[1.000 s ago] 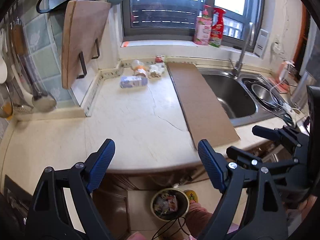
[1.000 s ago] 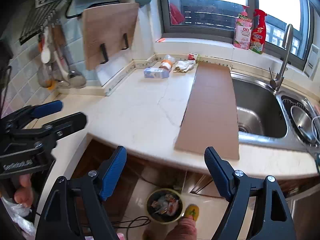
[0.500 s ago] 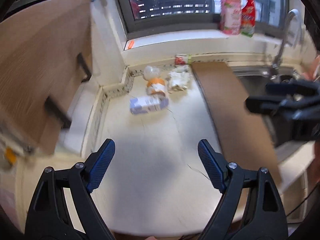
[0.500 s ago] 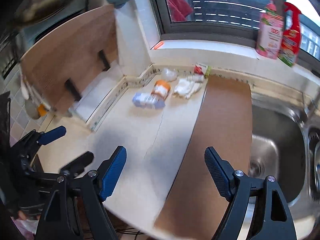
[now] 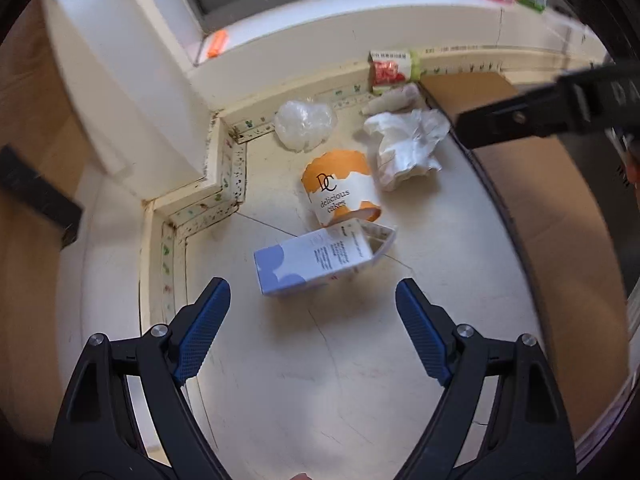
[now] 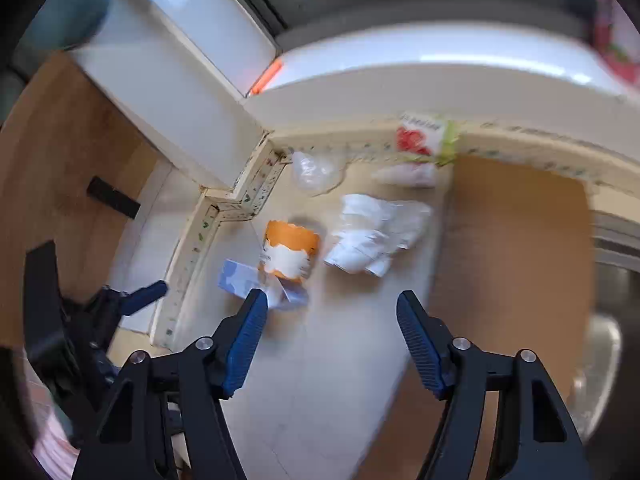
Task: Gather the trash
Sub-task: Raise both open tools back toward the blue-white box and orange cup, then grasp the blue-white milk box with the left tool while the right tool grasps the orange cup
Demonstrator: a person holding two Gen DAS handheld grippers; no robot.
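**Both tools now over the trash pile**

A second ago I stood back at the tabletop (image 5: 320,380) edge; now both tools hang over the back corner. My left tool (image 5: 312,320) gapes wide, empty, just short of the blue-and-white carton (image 5: 316,260). My right tool (image 6: 332,332) has just been closing somewhat, nothing between its pads, with the crumpled paper (image 6: 372,236) ahead. The orange cup (image 5: 340,188) lies touching the carton. Nothing is picked up yet; grasping looks next.
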